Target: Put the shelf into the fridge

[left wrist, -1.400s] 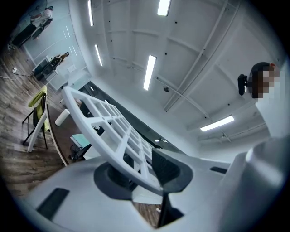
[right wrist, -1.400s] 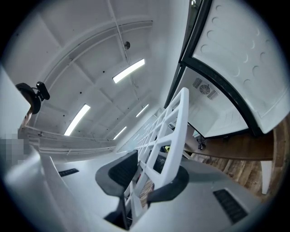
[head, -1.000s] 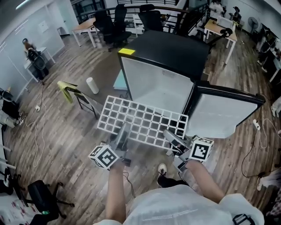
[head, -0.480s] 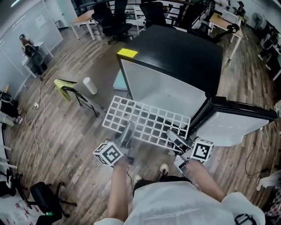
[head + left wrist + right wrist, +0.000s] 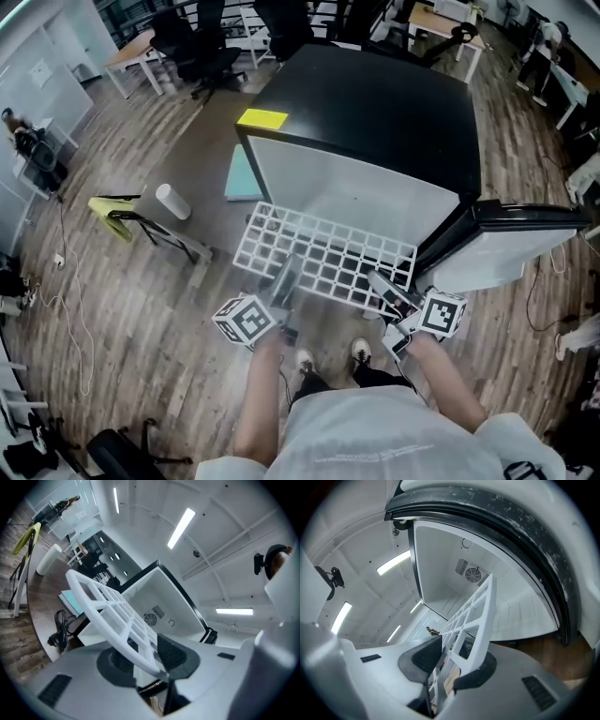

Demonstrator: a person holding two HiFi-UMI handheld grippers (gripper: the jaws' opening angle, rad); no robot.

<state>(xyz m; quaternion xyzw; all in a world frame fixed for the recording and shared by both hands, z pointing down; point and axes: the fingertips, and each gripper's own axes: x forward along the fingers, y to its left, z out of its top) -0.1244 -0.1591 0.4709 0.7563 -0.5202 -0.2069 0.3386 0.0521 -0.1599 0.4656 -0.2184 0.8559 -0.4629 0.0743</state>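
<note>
**Shelf's lined up at the fridge, now the fiddly bit**

Closest in, low centre of the head view: both pairs of jaws are clamped onto the near edge of the white grid shelf [image 5: 323,255]. The left gripper [image 5: 284,286] has it toward its left end, the right gripper [image 5: 386,289] toward its right. The shelf hangs in the air just in front of the open fridge [image 5: 375,122], not in yet. The door [image 5: 511,251] is swung out at the right of the frame.

My take: get both hands level so the grid sits flat and square its side edges to the cavity walls. Then feed the far edge in slowly at the same pace on both sides, or it'll likely wedge cornerwise. I'd mind the right corner near the door hinge.

I can't make out any side ledges for it to rest on. From above, the shelf covers the bottom of the opening, so I can't tell whether its far edge touches anything. Only the back wall with its round vent [image 5: 472,575] reads clearly.
</note>
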